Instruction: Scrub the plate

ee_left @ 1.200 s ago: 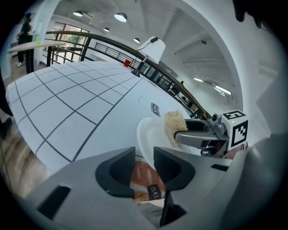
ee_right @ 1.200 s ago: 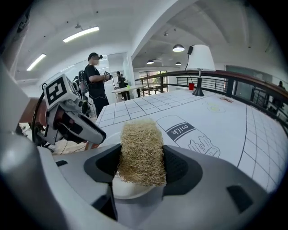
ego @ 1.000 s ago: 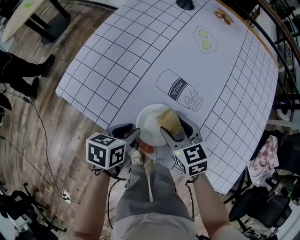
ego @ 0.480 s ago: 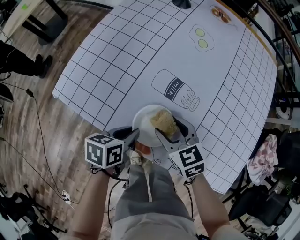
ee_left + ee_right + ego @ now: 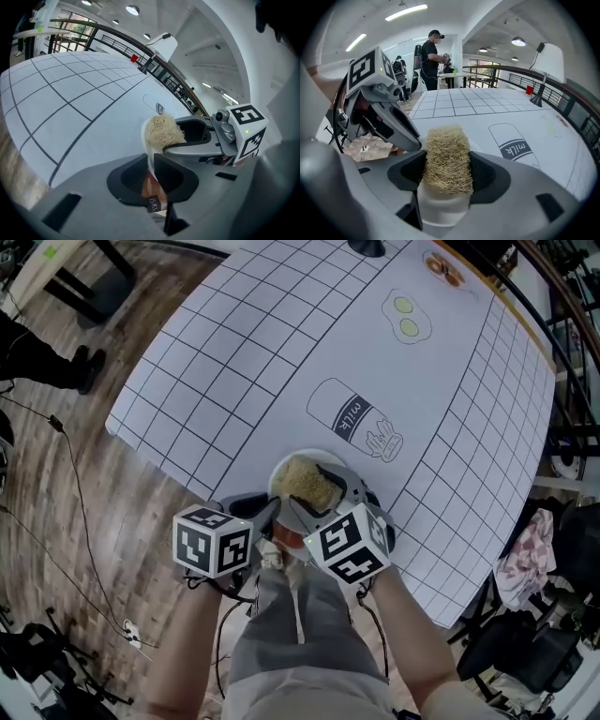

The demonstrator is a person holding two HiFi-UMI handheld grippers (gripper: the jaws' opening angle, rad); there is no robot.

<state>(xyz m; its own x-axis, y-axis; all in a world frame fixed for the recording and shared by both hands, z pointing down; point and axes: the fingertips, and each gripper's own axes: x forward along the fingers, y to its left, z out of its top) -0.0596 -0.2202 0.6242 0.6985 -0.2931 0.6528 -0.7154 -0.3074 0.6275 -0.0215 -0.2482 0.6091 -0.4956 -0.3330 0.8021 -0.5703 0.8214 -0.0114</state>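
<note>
Scrubbing is being done: the near rim of the plate (image 5: 284, 505) is being pinched by the left tool (image 5: 151, 161), whose jaws have just been closing on it. The scrub pad (image 5: 446, 157), clamped in the right tool (image 5: 447, 165), is being pressed on the plate at the near edge of the surface (image 5: 281, 352). Firm strokes across the plate are probably being called for next.

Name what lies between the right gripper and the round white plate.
A tan fibrous scrub pad, held by the right gripper against the plate, per the right gripper view.

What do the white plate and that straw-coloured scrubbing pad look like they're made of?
The plate looks smooth, plain white, thin-rimmed, with a dull sheen: ceramic or hard plastic, I can't tell which. The scrubbing pad is coarse, tangled tan fibres, matte and open: probably loofah or similar plant fibre.
</note>
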